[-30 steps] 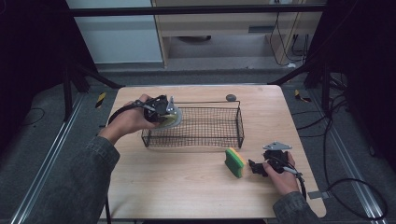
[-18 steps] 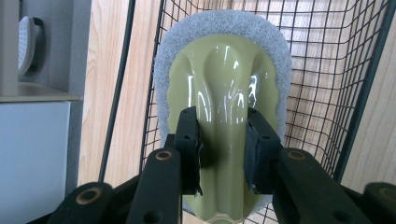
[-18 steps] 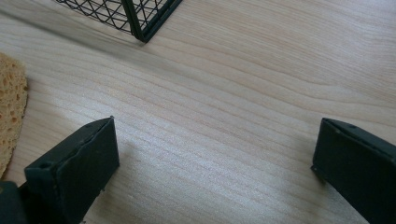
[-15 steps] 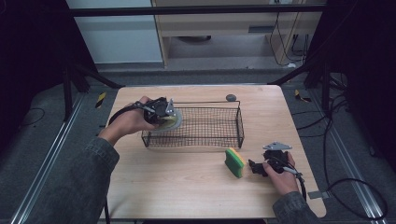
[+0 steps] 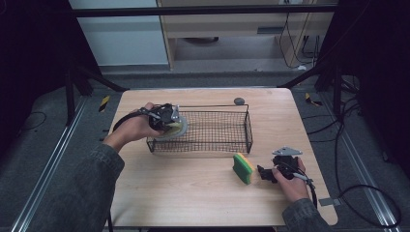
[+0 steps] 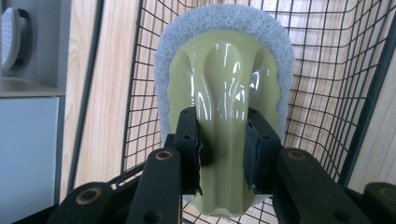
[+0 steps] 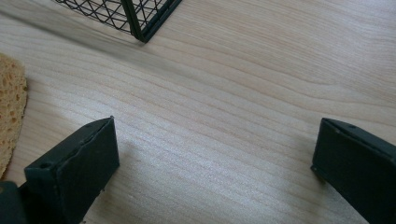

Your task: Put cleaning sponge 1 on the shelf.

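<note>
While the left tongs hold the scrubber at the basket's near-left end, the entries stand as follows.

Item in hand: scrubber (image 6: 224, 70), a white scouring pad with a glossy pale-green handle, held at the left end of the wire basket (image 5: 212, 130), partly over its rim; whether it rests on the mesh cannot be told.

Risk, slip: the handle is smooth and shiny and the pads grip only its narrow ridge, so a tilt or a knock against the wire is likely to let it twist or slide out.

Risk, snag: the fibrous pad sits close to the basket wall and could catch on the wire as it goes down, dragging the light basket across the counter (image 5: 193, 193).

Risk, release: dropped from the rim, it may land on edge or fall outside.

Left tongs (image 6: 224, 140): closed tight on the scrubber's handle, one pad on each side of the ridge.

Right tongs (image 7: 215, 158): jaws wide apart, nothing between them, low over bare counter.

Neighbour: sponge (image 5: 243, 167), yellow and green, standing on edge on the counter just beside the right tongs, untouched, in front of the basket's right end.
</note>
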Demonstrator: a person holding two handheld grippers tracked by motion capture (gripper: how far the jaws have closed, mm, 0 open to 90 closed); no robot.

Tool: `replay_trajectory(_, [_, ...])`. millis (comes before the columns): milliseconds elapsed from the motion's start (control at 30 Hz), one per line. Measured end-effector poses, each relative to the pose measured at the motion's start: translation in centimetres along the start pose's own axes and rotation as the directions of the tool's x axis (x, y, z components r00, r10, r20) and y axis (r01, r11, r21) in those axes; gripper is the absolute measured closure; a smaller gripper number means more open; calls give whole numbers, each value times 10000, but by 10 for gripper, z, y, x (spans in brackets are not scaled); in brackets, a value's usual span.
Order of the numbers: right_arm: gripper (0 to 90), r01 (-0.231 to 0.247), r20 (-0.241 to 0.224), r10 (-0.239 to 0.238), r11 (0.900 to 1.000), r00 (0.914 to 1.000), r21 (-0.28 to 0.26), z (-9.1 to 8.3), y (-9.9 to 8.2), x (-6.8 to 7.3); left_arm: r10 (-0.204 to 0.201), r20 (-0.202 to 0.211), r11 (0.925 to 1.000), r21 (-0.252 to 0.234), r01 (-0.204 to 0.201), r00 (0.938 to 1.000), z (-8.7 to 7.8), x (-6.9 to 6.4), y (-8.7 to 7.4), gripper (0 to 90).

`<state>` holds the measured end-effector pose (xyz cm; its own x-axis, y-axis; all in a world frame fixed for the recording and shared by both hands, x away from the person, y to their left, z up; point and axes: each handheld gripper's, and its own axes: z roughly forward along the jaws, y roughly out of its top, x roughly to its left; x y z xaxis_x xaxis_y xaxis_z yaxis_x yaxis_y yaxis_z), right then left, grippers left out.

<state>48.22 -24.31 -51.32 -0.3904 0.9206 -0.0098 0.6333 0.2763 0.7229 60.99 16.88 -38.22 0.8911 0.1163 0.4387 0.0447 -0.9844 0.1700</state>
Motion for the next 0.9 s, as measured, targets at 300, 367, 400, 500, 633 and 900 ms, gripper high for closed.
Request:
replay_trajectory(300, [7, -53, 6, 53, 10000, 10000, -5, 0, 0, 0, -177, 215, 9998, -1, 177, 9996, 8, -2, -2, 699])
replay_trajectory(367, [7, -15, 14, 15, 10000, 10000, 2, 0, 0, 0, -115, 219, 9999, -4, 115, 9997, 9, -3, -2, 699])
replay_trajectory(400, [7, -22, 18, 22, 10000, 10000, 2, 0, 0, 0, -85, 235, 10000, 26, 85, 9997, 9, -3, -3, 699])
replay_trajectory(500, [7, -43, 23, 43, 10000, 10000, -4, 0, 0, 0, -105, 285, 9999, 34, 104, 9995, 11, -4, -3, 699])
replay_trajectory(633, [7, -31, 27, 31, 10000, 10000, -2, 0, 0, 0, -243, 415, 9997, 71, 241, 9988, 15, -5, -3, 699])
replay_trajectory(900, [7, -42, 23, 42, 10000, 10000, -4, 0, 0, 0, -192, 575, 9996, 202, 180, 9982, 23, -7, -1, 697])
